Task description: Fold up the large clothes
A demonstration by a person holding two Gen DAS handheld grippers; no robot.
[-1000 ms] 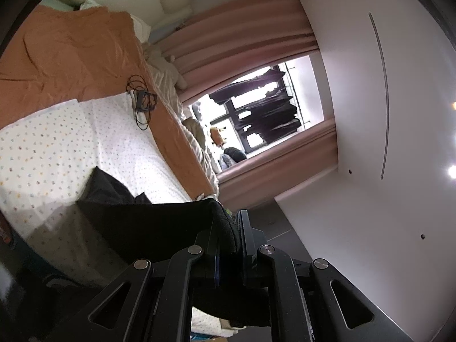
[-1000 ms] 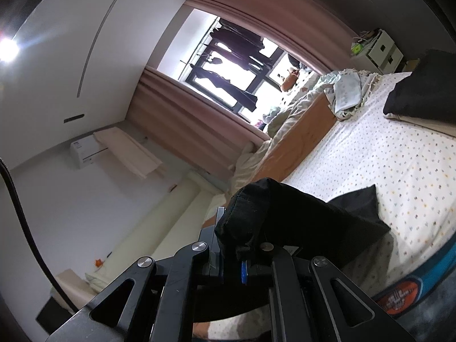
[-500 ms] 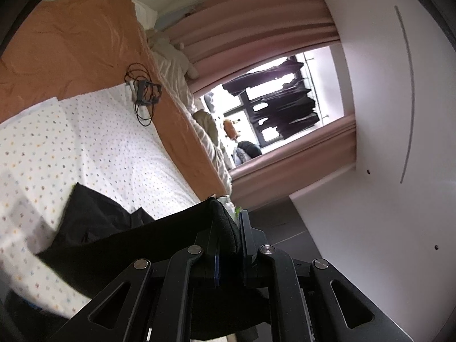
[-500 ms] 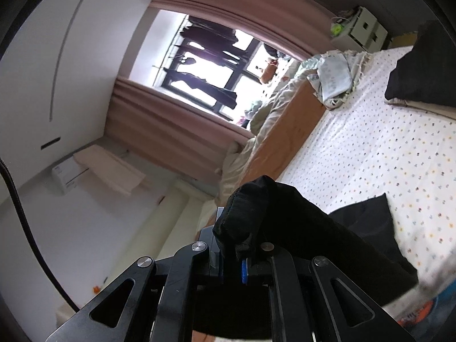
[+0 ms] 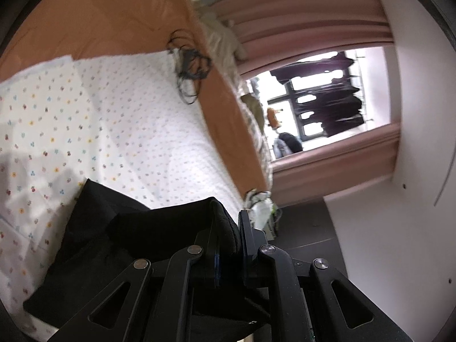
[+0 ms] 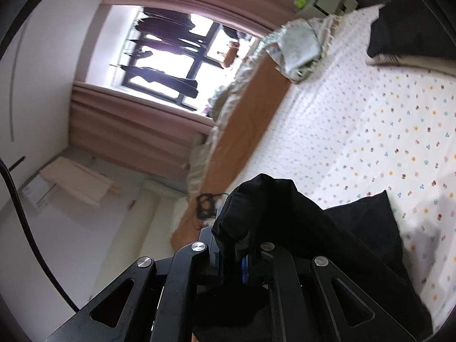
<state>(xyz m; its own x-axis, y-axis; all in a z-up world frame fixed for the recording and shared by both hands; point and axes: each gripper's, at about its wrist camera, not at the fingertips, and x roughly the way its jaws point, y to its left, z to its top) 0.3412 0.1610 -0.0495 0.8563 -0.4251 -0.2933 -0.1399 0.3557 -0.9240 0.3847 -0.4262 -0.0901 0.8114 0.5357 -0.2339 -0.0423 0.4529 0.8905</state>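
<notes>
— What's changed in the last moment?

— I've swung both hands forward and down over the bed. My left hand-held gripper stays clamped on one bunched edge of the black garment, my right hand-held gripper on another.

— And the garment itself?

— It hangs from both grips, its loose end now trailing on the dotted sheet just below and ahead of me. I judge I'm bringing the held edge over to make the fold.

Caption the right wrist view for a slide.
Right tool shut on a bunched black fabric garment above the white flower-dotted bedsheet.
</notes>
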